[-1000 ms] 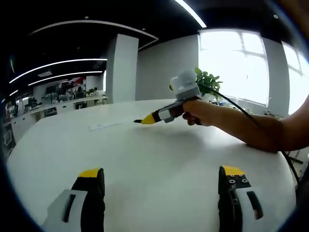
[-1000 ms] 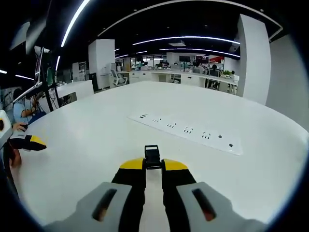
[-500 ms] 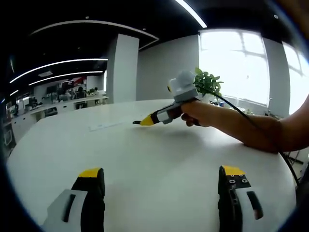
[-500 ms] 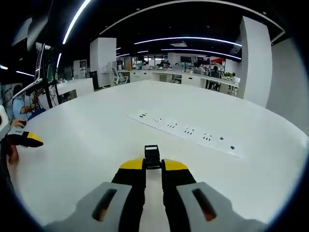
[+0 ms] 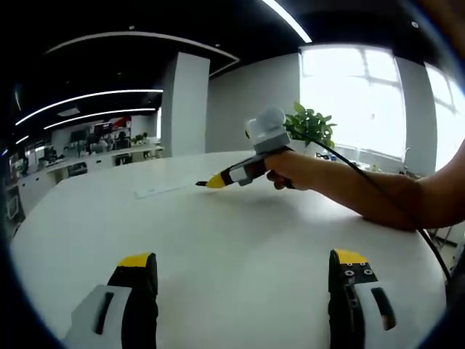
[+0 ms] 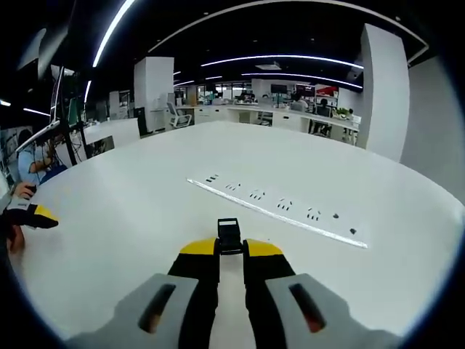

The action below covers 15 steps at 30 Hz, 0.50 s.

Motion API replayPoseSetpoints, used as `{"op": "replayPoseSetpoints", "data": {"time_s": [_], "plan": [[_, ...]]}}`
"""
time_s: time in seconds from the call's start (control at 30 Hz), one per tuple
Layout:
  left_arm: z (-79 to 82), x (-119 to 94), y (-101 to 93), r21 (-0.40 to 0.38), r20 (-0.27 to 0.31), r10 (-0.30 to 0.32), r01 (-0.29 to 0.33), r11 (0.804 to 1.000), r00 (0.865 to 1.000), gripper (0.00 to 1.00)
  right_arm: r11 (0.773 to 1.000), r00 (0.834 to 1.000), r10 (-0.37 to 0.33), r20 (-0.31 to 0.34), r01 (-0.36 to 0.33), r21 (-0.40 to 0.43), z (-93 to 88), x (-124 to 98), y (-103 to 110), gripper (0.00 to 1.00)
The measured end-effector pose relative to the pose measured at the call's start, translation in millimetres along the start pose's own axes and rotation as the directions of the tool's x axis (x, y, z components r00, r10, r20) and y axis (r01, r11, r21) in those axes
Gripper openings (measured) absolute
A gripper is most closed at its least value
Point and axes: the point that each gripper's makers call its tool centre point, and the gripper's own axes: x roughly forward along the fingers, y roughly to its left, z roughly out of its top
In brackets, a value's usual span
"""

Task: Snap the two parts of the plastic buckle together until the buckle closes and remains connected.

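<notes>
In the right gripper view my right gripper (image 6: 230, 249) is shut on a small black buckle part (image 6: 229, 234), which sticks out past the yellow tips above the white table (image 6: 145, 218). The left gripper view has my left gripper (image 5: 243, 265) open low over the table, jaws far apart and nothing between them. Farther off in that view a hand (image 5: 290, 169) holds the right gripper (image 5: 207, 182) above the table, its tips pointing left. At the far left of the right gripper view is the left gripper (image 6: 40, 213).
A long white power strip (image 6: 280, 212) lies across the table beyond the buckle part. A green potted plant (image 5: 309, 125) stands at the table's far side, near the bright windows. A black cable (image 5: 378, 182) runs along the person's forearm. Office desks fill the background.
The right gripper has drifted a little left and up in the left gripper view, carrying the buckle part. The left gripper has stayed still and open.
</notes>
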Motion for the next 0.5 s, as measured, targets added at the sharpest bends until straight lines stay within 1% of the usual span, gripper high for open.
{"op": "replayPoseSetpoints", "data": {"time_s": [0.5], "plan": [[-1.3, -0.8, -1.5, 0.003, -0.005, -0.004, 0.004, 1.000, 1.000, 1.00, 1.000, 1.000, 0.001, -0.022, -0.001, -0.012, -7.6, 2.1, -0.1, 0.11]]}}
